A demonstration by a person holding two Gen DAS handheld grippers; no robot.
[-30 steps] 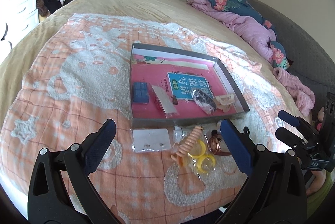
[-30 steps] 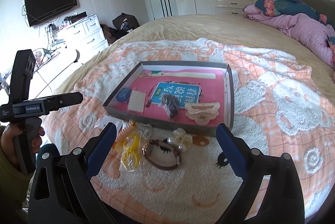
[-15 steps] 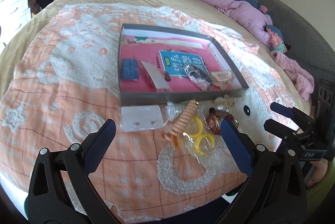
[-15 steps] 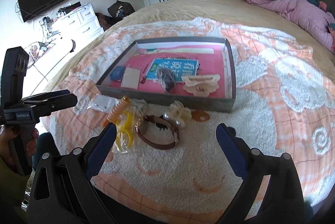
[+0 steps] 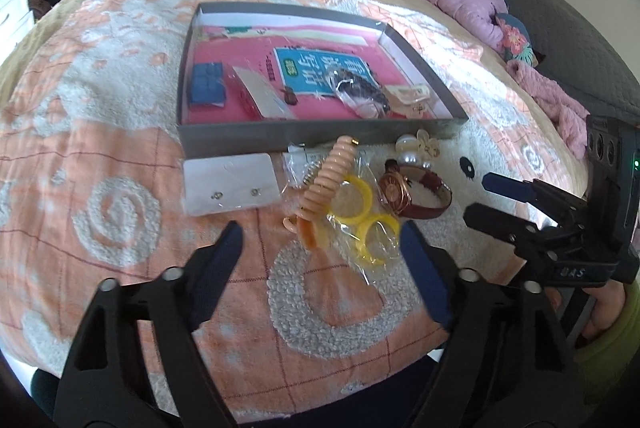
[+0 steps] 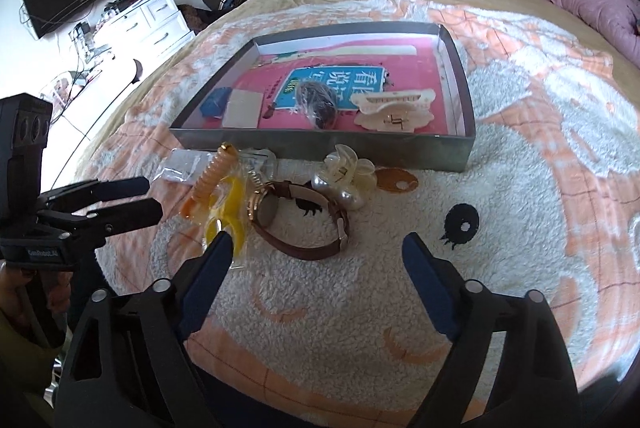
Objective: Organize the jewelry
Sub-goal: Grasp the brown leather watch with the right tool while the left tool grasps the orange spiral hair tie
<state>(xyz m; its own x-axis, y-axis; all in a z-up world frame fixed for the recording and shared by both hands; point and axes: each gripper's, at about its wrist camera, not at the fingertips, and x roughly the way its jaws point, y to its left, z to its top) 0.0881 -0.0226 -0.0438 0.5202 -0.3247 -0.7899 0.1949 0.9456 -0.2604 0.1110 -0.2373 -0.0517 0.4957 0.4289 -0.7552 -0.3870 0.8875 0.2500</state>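
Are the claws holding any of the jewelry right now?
No, nothing is held. The left claw and right claw are both open above the blanket, near the watch but not touching it.

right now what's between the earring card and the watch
In the left wrist view, a peach coil hair tie and bagged yellow rings lie between the earring card and the watch.

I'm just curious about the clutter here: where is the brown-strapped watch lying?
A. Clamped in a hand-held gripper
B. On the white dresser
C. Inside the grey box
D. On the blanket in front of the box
D: the watch lies on the blanket in front of the box, outside its wall, with no gripper touching it.
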